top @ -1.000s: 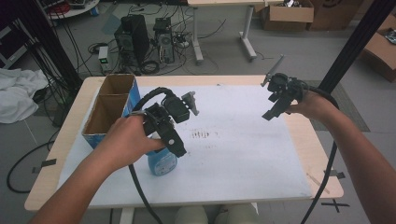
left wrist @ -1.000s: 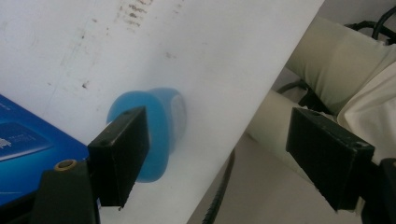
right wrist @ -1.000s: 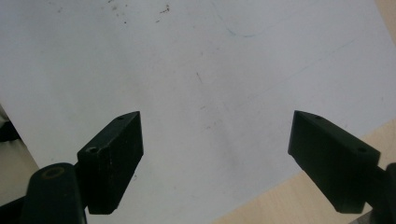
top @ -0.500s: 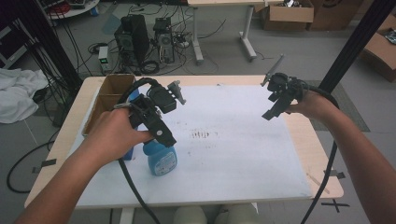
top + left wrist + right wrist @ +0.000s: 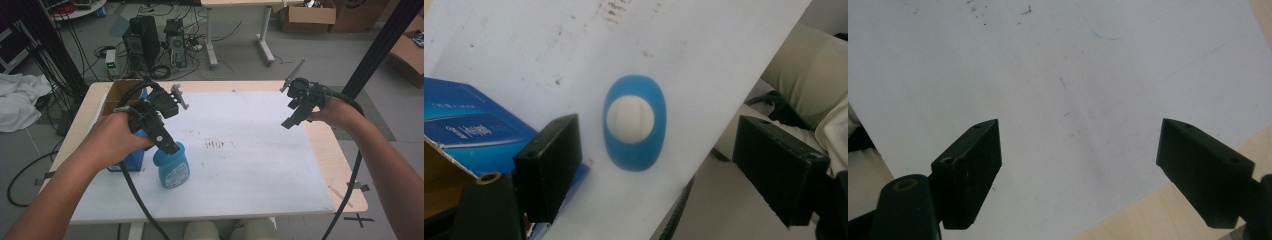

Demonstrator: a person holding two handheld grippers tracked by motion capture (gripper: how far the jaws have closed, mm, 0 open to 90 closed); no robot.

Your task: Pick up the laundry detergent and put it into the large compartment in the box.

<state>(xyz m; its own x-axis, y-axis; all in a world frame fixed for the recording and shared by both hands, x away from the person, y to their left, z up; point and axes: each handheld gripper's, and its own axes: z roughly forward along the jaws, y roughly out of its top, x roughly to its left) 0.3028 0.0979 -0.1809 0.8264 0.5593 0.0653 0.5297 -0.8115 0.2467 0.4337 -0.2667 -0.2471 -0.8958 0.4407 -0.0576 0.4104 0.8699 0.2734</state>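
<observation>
A blue bottle (image 5: pixel 171 168) with a white cap stands upright on the white sheet (image 5: pixel 250 165), near the front left. My left gripper (image 5: pixel 167 145) hangs just above it, pointing down. In the left gripper view the bottle (image 5: pixel 634 122) is seen from above, between and below the jaws of my left gripper (image 5: pixel 659 165), with gaps on both sides. Those jaws have just been opening and touch nothing. My right gripper (image 5: pixel 295 112) is held over the sheet's right side. In its own view my right gripper (image 5: pixel 1080 165) stands wide open over bare sheet.
An open blue box (image 5: pixel 125 95) with a cardboard inside stands at the table's left edge, close behind the bottle, and shows as a blue box (image 5: pixel 469 130) in the left gripper view. The wooden table (image 5: pixel 325 150) rims the sheet. Computers and cables lie on the floor beyond.
My left hand has drifted left and slightly back, away from over the bottle, and its jaws have widened. The bottle stays upright on the sheet. The right hand has not moved.
</observation>
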